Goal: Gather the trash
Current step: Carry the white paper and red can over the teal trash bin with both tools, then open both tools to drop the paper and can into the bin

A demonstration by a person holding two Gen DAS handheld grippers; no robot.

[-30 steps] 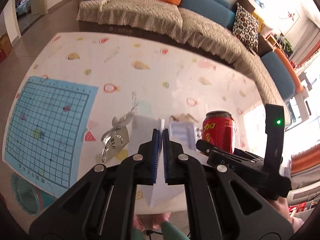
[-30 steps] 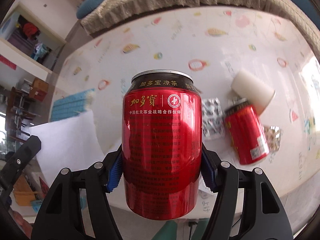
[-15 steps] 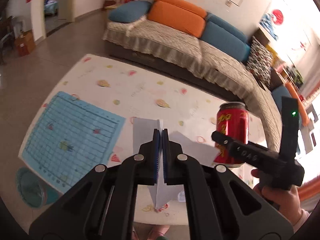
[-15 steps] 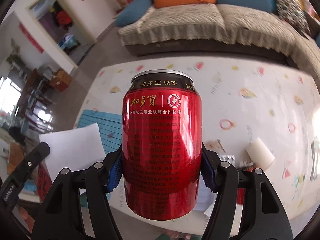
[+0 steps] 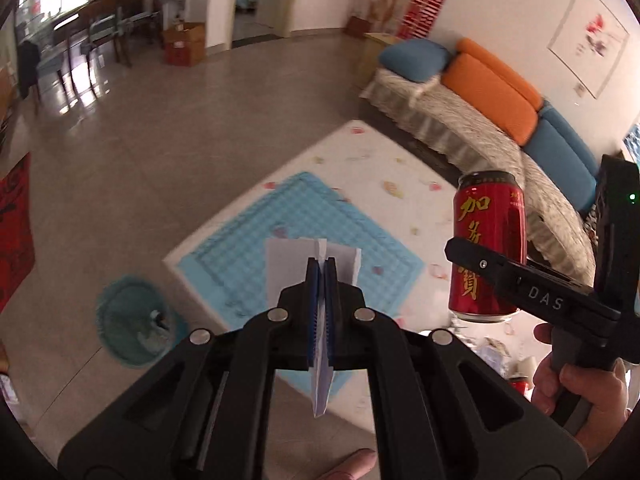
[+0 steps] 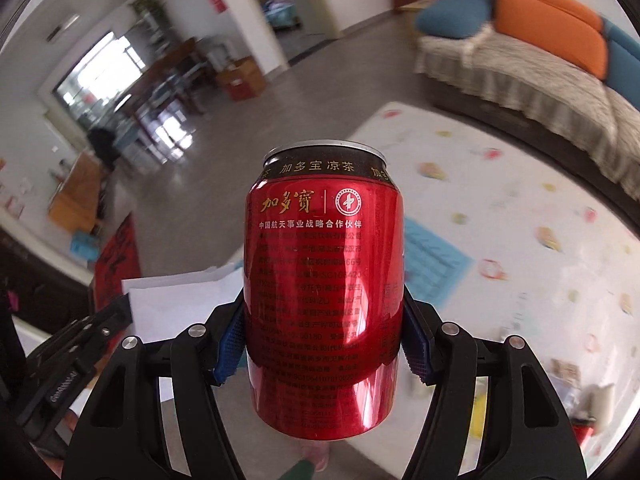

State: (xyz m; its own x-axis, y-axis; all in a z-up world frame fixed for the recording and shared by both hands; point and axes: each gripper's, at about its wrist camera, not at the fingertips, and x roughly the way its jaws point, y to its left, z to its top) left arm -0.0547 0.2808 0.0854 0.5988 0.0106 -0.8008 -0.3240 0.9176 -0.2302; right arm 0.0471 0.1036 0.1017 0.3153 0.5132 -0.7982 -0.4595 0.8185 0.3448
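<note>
My left gripper (image 5: 322,268) is shut on a folded white paper (image 5: 288,264) and holds it in the air above the table's left end. My right gripper (image 6: 322,336) is shut on an upright red drink can (image 6: 324,280), which also shows in the left wrist view (image 5: 488,240) to the right of the paper. The paper and the left gripper show at the lower left of the right wrist view (image 6: 176,300). A teal mesh trash bin (image 5: 136,320) stands on the floor left of the table, with some trash inside. More trash (image 5: 496,348) lies on the table below the can.
The white patterned table (image 5: 360,168) carries a blue grid mat (image 5: 288,220). A sofa (image 5: 472,120) with orange and blue cushions runs behind it. Grey floor spreads to the left, with a red mat (image 5: 16,232), a cardboard box (image 5: 184,44) and dining chairs (image 5: 100,24) farther off.
Both grippers have swung left and risen with their loads. The view has turned from the table and sofa toward the floor, and the trash bin is now closer to centre.
</note>
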